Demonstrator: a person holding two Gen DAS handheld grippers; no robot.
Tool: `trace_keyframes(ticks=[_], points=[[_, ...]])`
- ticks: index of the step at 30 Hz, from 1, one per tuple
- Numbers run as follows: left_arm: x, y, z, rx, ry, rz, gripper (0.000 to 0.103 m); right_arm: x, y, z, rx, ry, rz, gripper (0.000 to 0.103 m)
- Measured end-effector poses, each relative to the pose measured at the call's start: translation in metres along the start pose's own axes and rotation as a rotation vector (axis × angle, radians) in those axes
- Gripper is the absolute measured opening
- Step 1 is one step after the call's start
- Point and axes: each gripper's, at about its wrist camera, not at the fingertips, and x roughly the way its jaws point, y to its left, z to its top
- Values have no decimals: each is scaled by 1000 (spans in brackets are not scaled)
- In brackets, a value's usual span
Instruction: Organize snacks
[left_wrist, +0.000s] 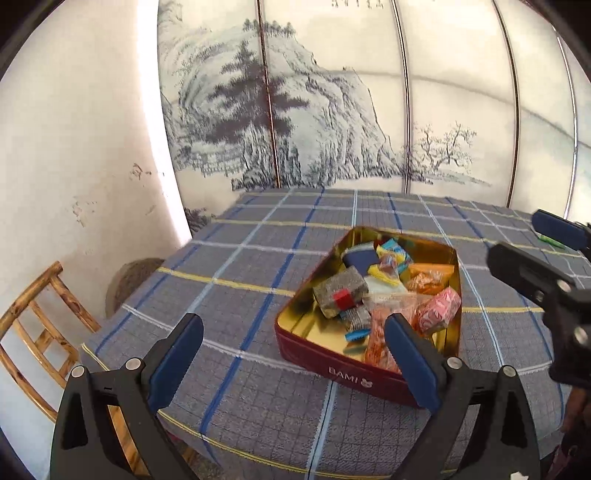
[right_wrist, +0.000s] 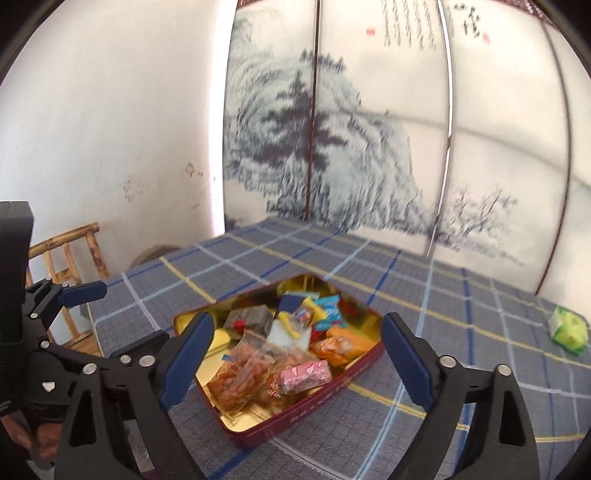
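Both my jaws stand wide and empty, left gripper (left_wrist: 291, 354) and right gripper (right_wrist: 297, 363), above the tin (right_wrist: 332, 384) at lower centre. Far right, the green snack (right_wrist: 569, 330) lies near the counter (right_wrist: 480, 295) edge; a careless reach could knock it off.

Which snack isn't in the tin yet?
The green packet. It lies alone on the checked tablecloth, far to the right of the red tin, where all the other snacks are piled.
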Motion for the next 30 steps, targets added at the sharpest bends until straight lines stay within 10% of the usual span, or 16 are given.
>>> trace_keyframes(ticks=[10, 30], points=[[-72, 7, 27, -24, -273, 25, 102, -50, -5, 17, 28, -100, -45, 101], [-141, 14, 57, -97, -380, -144, 103, -100, -4, 27, 34, -183, -101, 103]])
